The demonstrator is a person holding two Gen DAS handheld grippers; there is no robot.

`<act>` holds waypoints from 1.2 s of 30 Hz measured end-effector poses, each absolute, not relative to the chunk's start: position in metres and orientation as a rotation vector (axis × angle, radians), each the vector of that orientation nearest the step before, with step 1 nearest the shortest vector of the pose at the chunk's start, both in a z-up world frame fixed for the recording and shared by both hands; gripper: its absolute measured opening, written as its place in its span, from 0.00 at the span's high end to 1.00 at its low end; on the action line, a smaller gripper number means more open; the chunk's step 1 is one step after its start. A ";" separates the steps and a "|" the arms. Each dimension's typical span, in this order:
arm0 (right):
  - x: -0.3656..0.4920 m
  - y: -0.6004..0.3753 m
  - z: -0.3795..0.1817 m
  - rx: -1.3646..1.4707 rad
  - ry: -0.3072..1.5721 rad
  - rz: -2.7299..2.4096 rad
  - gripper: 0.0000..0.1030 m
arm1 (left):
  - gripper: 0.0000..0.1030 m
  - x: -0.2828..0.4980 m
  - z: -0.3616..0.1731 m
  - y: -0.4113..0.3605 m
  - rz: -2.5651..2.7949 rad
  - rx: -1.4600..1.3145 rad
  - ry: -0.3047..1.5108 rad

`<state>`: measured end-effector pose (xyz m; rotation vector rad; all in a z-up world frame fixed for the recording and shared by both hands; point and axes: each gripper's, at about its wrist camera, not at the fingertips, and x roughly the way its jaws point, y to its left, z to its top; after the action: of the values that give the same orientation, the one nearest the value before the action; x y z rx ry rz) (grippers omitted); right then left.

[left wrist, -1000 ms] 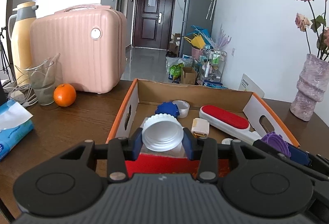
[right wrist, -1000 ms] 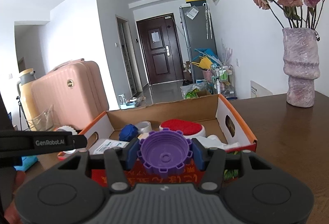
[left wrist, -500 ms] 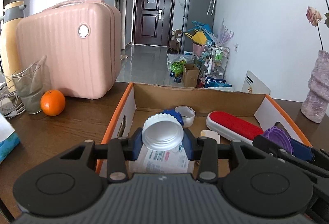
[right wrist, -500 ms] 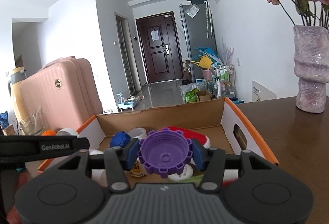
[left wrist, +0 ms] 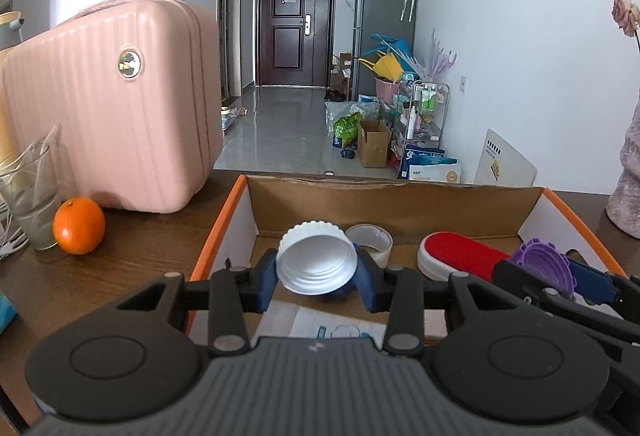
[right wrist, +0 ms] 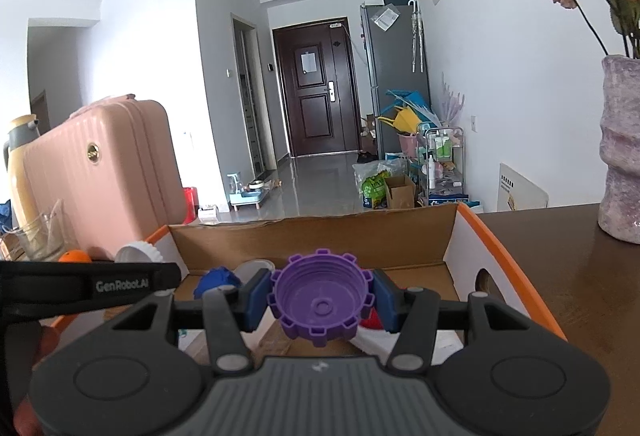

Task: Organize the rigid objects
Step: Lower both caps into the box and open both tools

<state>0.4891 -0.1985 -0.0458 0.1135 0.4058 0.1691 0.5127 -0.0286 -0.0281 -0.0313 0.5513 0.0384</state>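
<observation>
My left gripper (left wrist: 317,282) is shut on a white ridged lid (left wrist: 316,256) and holds it above the open cardboard box (left wrist: 396,202) with orange edges. My right gripper (right wrist: 320,300) is shut on a purple notched lid (right wrist: 320,298), also over the box (right wrist: 312,242); it shows at the right in the left wrist view (left wrist: 548,268). In the box lie a red lint brush (left wrist: 460,256), a tape roll (left wrist: 370,238), a blue lid (right wrist: 218,278) and a printed paper (left wrist: 332,324).
A pink suitcase (left wrist: 116,104), an orange (left wrist: 79,225) and a glass cup (left wrist: 30,204) stand on the wooden table (left wrist: 140,244) left of the box. A purple vase (right wrist: 620,152) with dried roses stands at the right. A yellow thermos (right wrist: 18,156) is far left.
Both grippers have moved forward and up over the box, each still holding its lid. The box contents now sit lower and nearer in both views.
</observation>
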 end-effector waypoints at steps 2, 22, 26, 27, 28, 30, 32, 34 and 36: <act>0.493 -0.199 -0.047 0.111 0.412 0.170 0.49 | 0.60 0.518 -0.030 -0.030 0.036 -0.024 0.557; 0.498 -0.190 -0.060 0.076 0.484 0.143 0.48 | 0.46 0.524 -0.041 -0.032 0.057 0.012 0.600; 0.499 -0.191 -0.062 0.074 0.500 0.136 0.48 | 0.28 0.522 -0.040 -0.032 0.062 0.012 0.586; 0.499 -0.191 -0.062 0.076 0.501 0.135 0.43 | 0.25 0.521 -0.040 -0.032 0.062 0.012 0.585; 0.499 -0.191 -0.062 0.079 0.502 0.133 0.38 | 0.18 0.520 -0.040 -0.032 0.064 0.012 0.583; 0.498 -0.192 -0.062 0.083 0.494 0.119 0.20 | 0.11 0.519 -0.039 -0.032 0.075 0.014 0.578; 0.495 -0.194 -0.059 0.090 0.476 0.109 0.16 | 0.10 0.516 -0.036 -0.030 0.070 0.000 0.563; 0.492 -0.197 -0.058 0.102 0.464 0.106 0.10 | 0.01 0.511 -0.030 -0.028 0.064 -0.015 0.541; 0.490 -0.200 -0.056 0.108 0.450 0.097 0.01 | 0.00 0.505 -0.024 -0.025 0.066 -0.029 0.511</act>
<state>0.4896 -0.1996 -0.0562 0.1082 0.4503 0.0966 0.5053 -0.0251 -0.0240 -0.0291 0.5110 0.0656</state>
